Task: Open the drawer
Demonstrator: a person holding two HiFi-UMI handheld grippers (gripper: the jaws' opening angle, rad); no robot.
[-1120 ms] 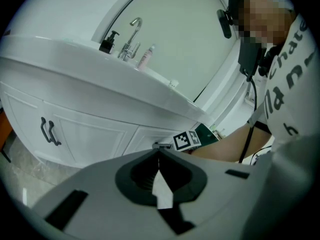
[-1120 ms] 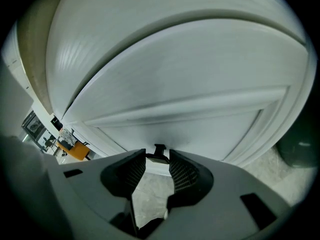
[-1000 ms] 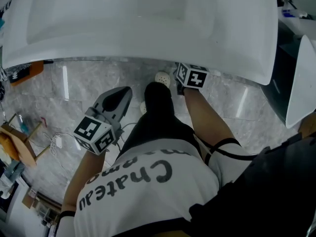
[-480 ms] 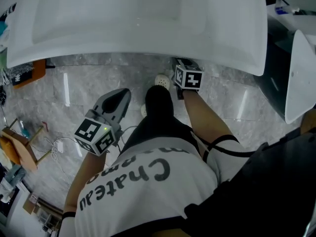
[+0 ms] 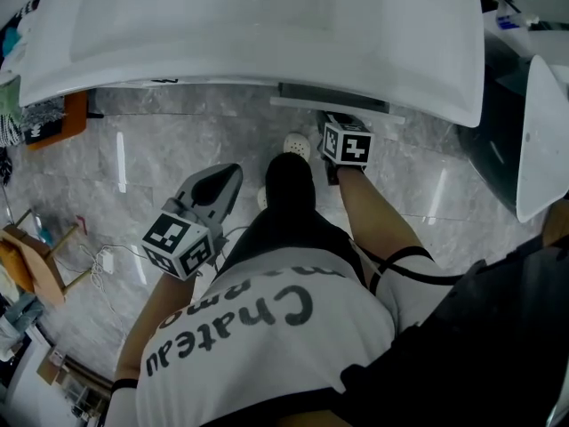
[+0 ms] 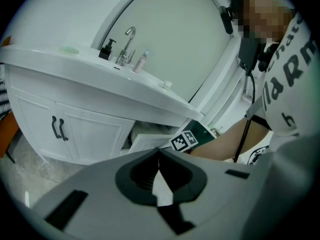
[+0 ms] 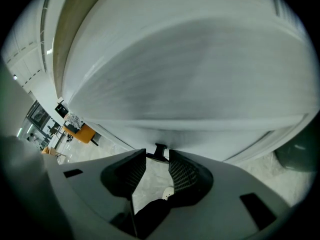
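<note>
Overhead, the white washbasin (image 5: 267, 34) fills the top of the head view and overhangs its cabinet (image 6: 90, 134), whose two doors with dark pulls show only in the left gripper view. Below the rim lies the grey marble floor (image 5: 133, 149), with the person's dark-trousered leg (image 5: 289, 185) between the two arms.

The drawer (image 5: 333, 103) sits under the basin's right half. Its front stands a little proud of the cabinet, so I judge it partly open with most of its travel left. Its long axis runs side to side along the cabinet front, so it must slide straight out toward the person.

The right gripper (image 7: 157, 155) is the one at work. It points down and forward at the drawer front, and the small dark handle (image 7: 160, 148) lies right at its tips. The jaws stand fairly wide, and the pads appear to press on either side of the handle, which I read as a clamped hold. The left gripper (image 6: 159, 154) hangs well apart, low on the person's left, its jaws together on nothing.

From above, the right gripper's marker cube covers the handle, and the basin rim hides the drawer's inside. How hard the pads bite is hard to tell, because the handle shows only as a small stub.
</note>
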